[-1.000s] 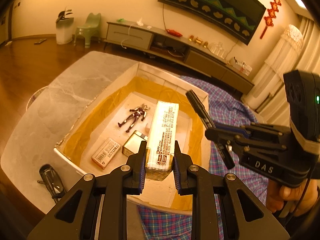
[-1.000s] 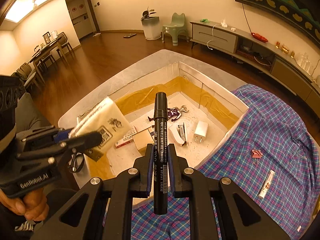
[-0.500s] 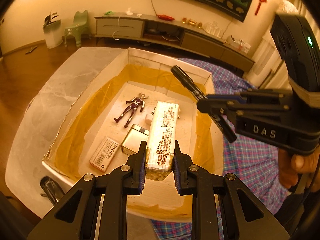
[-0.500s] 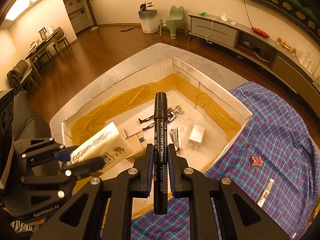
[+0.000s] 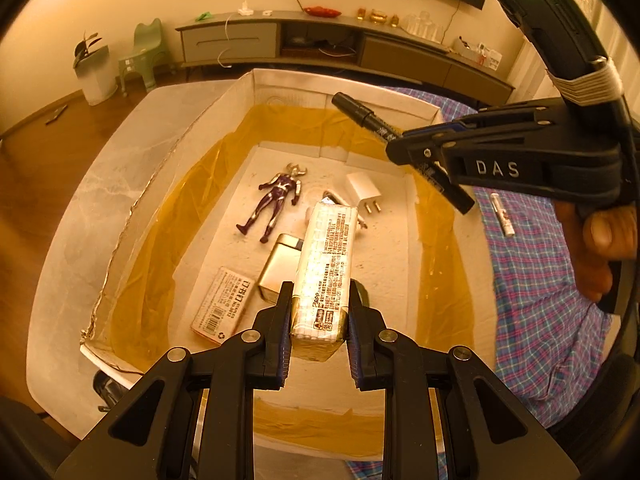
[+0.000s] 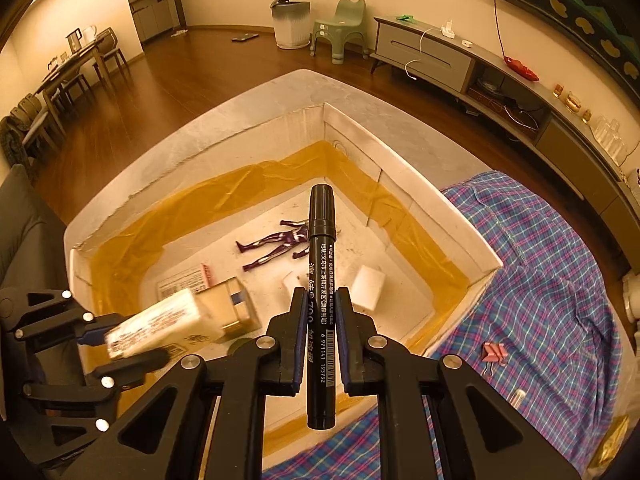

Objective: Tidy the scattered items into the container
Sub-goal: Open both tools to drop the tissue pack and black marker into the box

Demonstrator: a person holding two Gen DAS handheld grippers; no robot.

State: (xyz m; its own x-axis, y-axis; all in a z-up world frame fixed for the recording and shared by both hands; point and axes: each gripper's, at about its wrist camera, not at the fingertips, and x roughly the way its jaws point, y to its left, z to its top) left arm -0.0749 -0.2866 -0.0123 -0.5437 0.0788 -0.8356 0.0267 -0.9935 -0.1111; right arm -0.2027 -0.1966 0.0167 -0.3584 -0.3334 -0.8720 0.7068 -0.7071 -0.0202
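Observation:
My left gripper (image 5: 319, 312) is shut on a white tissue pack (image 5: 326, 264) and holds it above the open white box (image 5: 340, 84) with yellow-taped walls. My right gripper (image 6: 321, 316) is shut on a black marker (image 6: 320, 280), held over the box's near right side; it shows in the left wrist view (image 5: 404, 148) too. The tissue pack also shows in the right wrist view (image 6: 160, 326). Inside the box lie a purple figure (image 5: 276, 204), a white charger (image 5: 364, 194), a gold tin (image 5: 280, 270) and a small red-edged carton (image 5: 222, 306).
The box stands on a grey marble table (image 6: 280, 92). A plaid cloth (image 6: 552, 280) at the right carries a pink binder clip (image 6: 494, 354) and a small white tube (image 5: 502, 214). A dark object (image 5: 106, 390) lies outside the box's near left corner.
Both grippers have moved forward over the box with their loads. The tissue pack and marker now hang lower and further inside the box's rim.

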